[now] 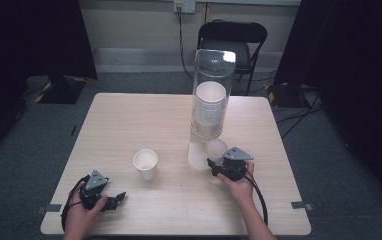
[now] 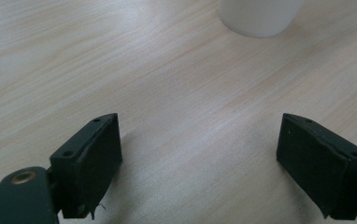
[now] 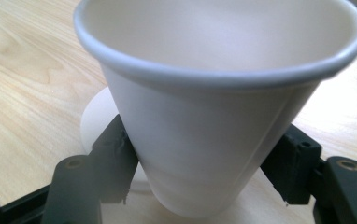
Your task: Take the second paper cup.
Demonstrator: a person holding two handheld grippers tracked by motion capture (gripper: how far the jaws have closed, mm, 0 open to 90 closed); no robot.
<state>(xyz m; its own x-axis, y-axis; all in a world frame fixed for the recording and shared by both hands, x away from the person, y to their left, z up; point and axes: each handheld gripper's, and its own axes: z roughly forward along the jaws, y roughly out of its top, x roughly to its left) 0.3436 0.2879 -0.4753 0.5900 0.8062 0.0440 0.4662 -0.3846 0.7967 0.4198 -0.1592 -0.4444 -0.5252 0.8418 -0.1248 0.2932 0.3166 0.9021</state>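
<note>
Both grippers rest on pale wooden table (image 1: pixel 129 120); grey carpet around.

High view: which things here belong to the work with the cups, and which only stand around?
In the job:
- cup dispenser tube with its stack
- cup gripped by the right hand-held gripper
- cup standing on the table
- left hand-held gripper, open

Just standing around:
- folding chair
- floor cables

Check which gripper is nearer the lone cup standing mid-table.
Left. The left gripper sits open just below-left of the lone cup; the right gripper, shut on another cup, is farther right.
</note>
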